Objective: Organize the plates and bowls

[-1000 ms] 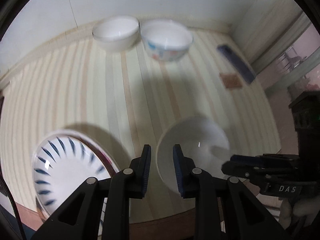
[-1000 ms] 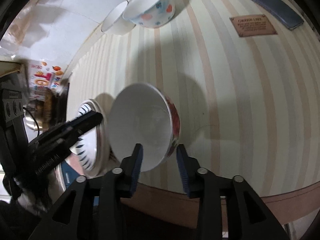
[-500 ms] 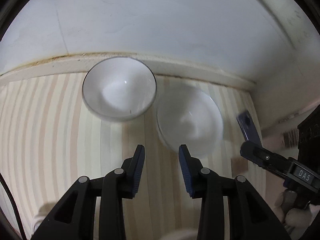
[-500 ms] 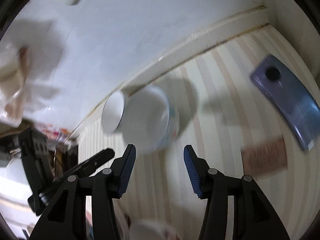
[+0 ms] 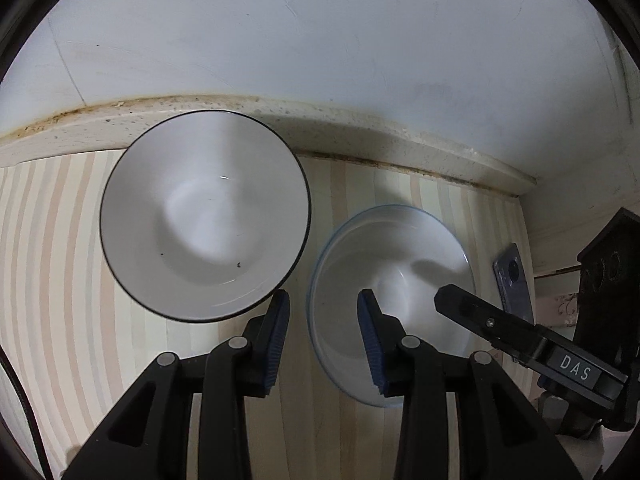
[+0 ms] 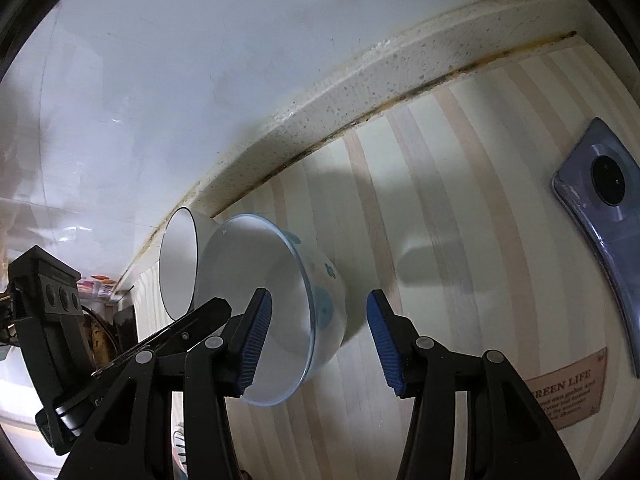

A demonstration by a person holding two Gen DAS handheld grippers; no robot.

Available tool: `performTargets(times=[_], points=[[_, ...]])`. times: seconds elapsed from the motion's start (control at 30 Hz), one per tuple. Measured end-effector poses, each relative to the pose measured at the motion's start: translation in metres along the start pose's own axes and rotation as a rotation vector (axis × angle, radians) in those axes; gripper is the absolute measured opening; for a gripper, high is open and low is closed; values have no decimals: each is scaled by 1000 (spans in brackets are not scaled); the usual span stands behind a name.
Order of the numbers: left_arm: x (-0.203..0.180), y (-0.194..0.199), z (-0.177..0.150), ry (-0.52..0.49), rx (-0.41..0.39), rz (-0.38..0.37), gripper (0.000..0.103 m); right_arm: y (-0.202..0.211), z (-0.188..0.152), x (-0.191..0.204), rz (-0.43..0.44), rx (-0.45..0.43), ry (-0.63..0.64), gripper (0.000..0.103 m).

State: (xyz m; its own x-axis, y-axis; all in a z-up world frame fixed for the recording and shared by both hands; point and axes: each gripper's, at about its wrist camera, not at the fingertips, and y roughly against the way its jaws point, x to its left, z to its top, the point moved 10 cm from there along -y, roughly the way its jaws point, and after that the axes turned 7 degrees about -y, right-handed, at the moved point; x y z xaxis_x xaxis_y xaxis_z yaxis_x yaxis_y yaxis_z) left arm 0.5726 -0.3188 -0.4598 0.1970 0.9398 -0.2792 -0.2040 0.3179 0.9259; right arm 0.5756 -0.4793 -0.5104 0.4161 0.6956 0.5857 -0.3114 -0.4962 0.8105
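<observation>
Two bowls stand side by side at the back of the striped table, close to the wall. A white bowl with a dark rim (image 5: 204,216) is on the left; it also shows in the right wrist view (image 6: 178,260). A blue-rimmed bowl with blue flower prints (image 5: 390,304) is on the right, also in the right wrist view (image 6: 276,300). My left gripper (image 5: 323,340) is open and empty, over the gap between the bowls. My right gripper (image 6: 318,340) is open and straddles the flowered bowl's rim, one finger inside it.
A grey-blue phone (image 6: 600,240) lies face down on the table at the right, with a brown label (image 6: 568,394) in front of it. A speckled ledge (image 5: 360,128) and white wall close off the back. The striped table (image 5: 60,280) runs left.
Both grippers moved forward and down to the two back bowls and opened wider. The near bowl and blue-patterned plate dropped out of view.
</observation>
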Motion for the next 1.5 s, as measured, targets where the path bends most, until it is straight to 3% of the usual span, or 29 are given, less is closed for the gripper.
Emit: performTargets(times=[0.17,0.27,0.33,0.93,1.23,1.5], points=[[1,-3,0,-11,8,1,33,-6,3,3,-15,8,8,49],[1,-6,1,-9,10,-6,32,-11,4,4,-19,15,12,39],[1,-8,1,-11,12,-11,26,-12,4,4,-26,12,15,29],[-11,25,-18,-65,-3,28,24,1,-18,16,-80,4,49,27],[-22,68,-51,-84,8,6,24,38,-54,31,-81,20,75,27],[-27,104,-96,-113,29,-21,24,84,-108,41,-73,46,106,27]])
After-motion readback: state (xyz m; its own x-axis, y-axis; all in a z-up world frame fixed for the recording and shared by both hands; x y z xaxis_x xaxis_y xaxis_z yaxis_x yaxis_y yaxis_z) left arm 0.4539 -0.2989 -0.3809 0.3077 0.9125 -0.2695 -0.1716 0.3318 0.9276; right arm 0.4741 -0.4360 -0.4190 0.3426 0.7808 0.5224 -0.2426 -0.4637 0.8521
